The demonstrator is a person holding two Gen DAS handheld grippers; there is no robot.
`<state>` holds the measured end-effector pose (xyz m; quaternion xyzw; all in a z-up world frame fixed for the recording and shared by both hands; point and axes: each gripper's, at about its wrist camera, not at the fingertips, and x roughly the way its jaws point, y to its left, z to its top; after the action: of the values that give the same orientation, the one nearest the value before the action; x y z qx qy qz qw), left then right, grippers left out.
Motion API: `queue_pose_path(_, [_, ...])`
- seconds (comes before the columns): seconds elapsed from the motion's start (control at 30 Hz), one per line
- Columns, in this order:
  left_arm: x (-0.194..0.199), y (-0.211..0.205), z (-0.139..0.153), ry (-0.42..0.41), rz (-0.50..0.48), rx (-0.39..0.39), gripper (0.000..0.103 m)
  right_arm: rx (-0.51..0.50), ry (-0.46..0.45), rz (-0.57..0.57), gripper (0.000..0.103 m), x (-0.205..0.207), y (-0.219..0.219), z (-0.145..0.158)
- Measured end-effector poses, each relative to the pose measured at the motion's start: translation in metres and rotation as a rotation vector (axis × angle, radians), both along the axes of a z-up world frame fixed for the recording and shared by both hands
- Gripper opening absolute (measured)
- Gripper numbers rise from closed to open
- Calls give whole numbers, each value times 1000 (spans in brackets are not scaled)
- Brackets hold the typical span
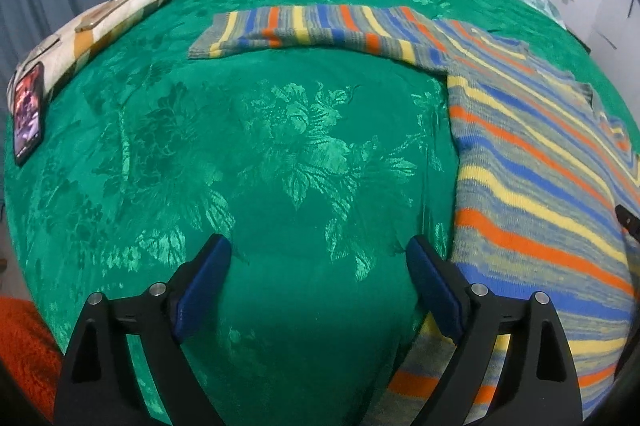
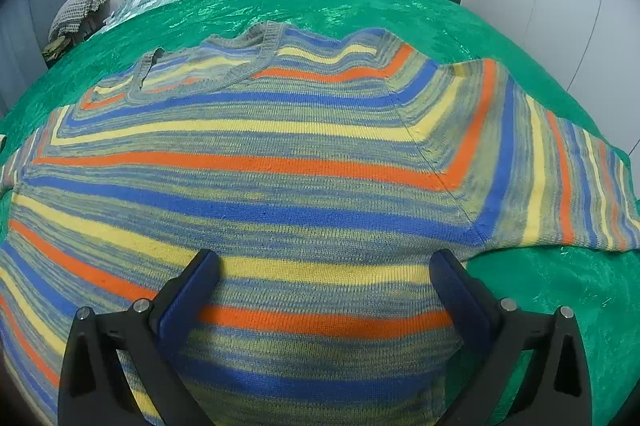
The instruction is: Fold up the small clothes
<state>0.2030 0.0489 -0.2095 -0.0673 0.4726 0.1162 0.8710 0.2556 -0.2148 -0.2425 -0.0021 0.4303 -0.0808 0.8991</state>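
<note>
green floral bedspread (image 1: 280, 146) covers the bed, and the striped blue, yellow and orange knit sweater (image 2: 280, 166) lies flat on it, one sleeve (image 1: 312, 30) stretched toward the bed's left edge. left tool (image 1: 318, 254) and right tool (image 2: 324, 262) both hang apart, gripping nothing. looks like folding hasn't started; i'd guess next is pinching that sleeve and bringing it across.

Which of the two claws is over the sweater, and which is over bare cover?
The right claw is over the sweater. The left claw is over bare green cover, beside the sweater.
</note>
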Motion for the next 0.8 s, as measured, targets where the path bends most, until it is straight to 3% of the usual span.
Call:
queue_pose_path(0.27, [-3,1,4,29,10,-27,91,-5,4,3,103,3,1,1])
queue_pose_path(0.47, [-6,-5,2,29,-13,9,91,-14,4,23,103,-3,1,3])
queue_pose_path(0.8, [-24,5,5,45,-60,0,92,-13,3,25,103,-4,1,3])
